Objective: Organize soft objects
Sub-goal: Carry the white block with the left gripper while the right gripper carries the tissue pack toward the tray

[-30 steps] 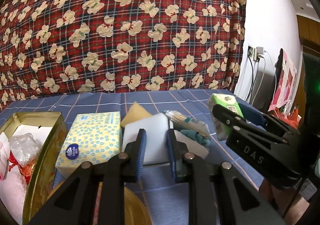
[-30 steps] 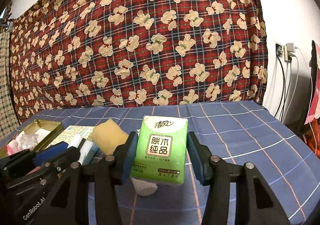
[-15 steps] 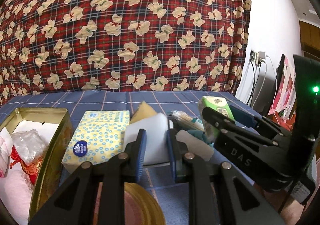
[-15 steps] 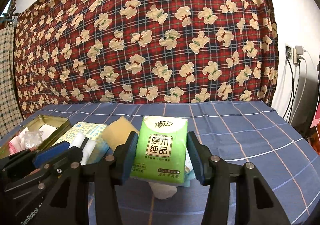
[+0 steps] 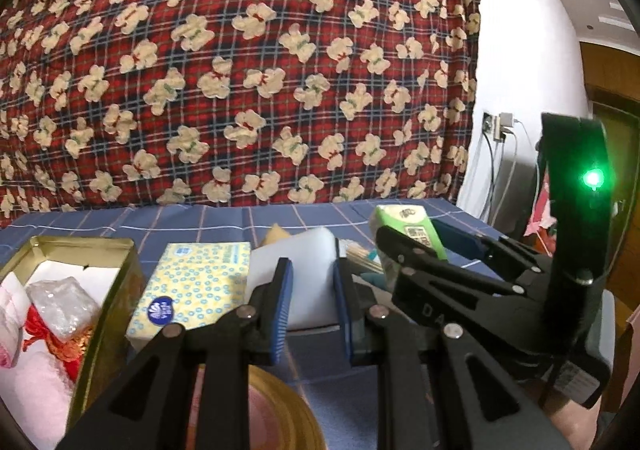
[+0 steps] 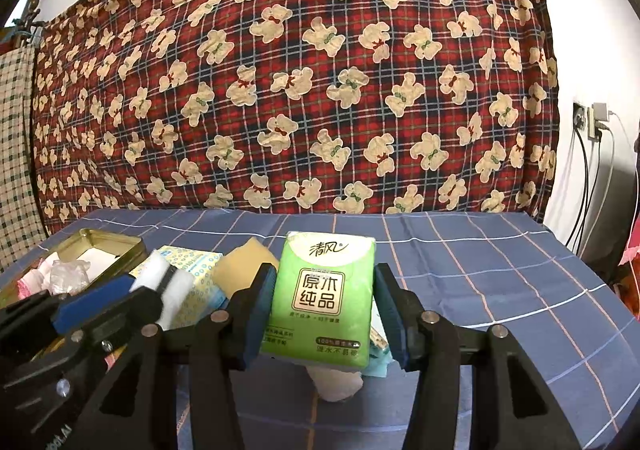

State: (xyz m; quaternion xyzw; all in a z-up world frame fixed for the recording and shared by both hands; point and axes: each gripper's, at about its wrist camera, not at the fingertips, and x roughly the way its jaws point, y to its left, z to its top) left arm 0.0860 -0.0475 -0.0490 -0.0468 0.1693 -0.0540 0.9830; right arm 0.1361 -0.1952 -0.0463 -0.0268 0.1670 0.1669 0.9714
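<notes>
Both tongs lifted | right tongs (image 6: 323,310) pinch one green tissue pack (image 6: 325,298) | left tongs (image 5: 313,304) spread, empty

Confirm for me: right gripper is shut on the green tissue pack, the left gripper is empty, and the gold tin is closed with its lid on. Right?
Not quite. The gold tin is open, with soft items inside, as the left wrist view shows. The rest holds: the right gripper is shut on the green tissue pack, and the left gripper holds nothing.
</notes>
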